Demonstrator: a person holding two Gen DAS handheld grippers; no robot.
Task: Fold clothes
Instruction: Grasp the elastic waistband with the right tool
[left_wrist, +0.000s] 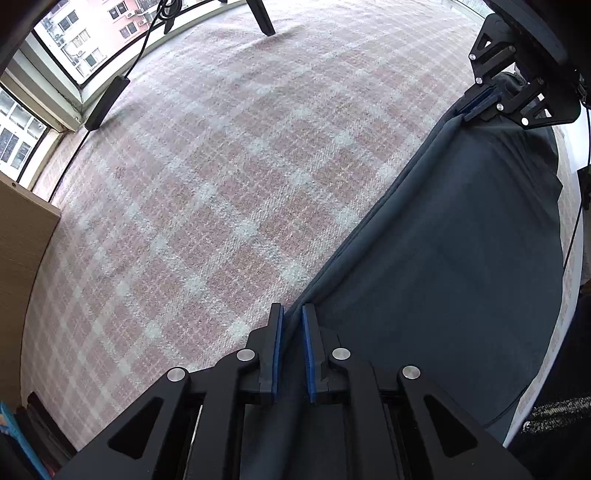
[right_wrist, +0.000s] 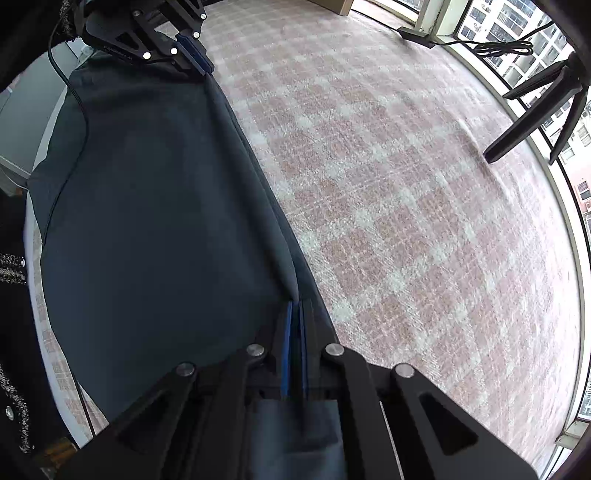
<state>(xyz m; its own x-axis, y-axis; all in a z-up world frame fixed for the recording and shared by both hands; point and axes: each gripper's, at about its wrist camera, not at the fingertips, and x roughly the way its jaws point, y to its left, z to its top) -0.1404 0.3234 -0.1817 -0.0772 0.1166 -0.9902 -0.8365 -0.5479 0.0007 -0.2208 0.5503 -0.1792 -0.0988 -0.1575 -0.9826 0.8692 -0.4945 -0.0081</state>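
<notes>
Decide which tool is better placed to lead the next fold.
Right, probably: the right tool pinches the garment edge tightly, while the left tool shows a wider gap around it.

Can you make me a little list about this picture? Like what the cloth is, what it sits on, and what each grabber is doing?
Garment: dark grey cloth, one edge stretched between the two grippers
Surface: pink and white checked blanket
Left gripper: fingers around the cloth edge, blue pads a little apart
Right gripper: pads pressed together on the cloth edge
Near the far edge: black tripod legs and a black cable
Beyond: windows with buildings outside
</notes>
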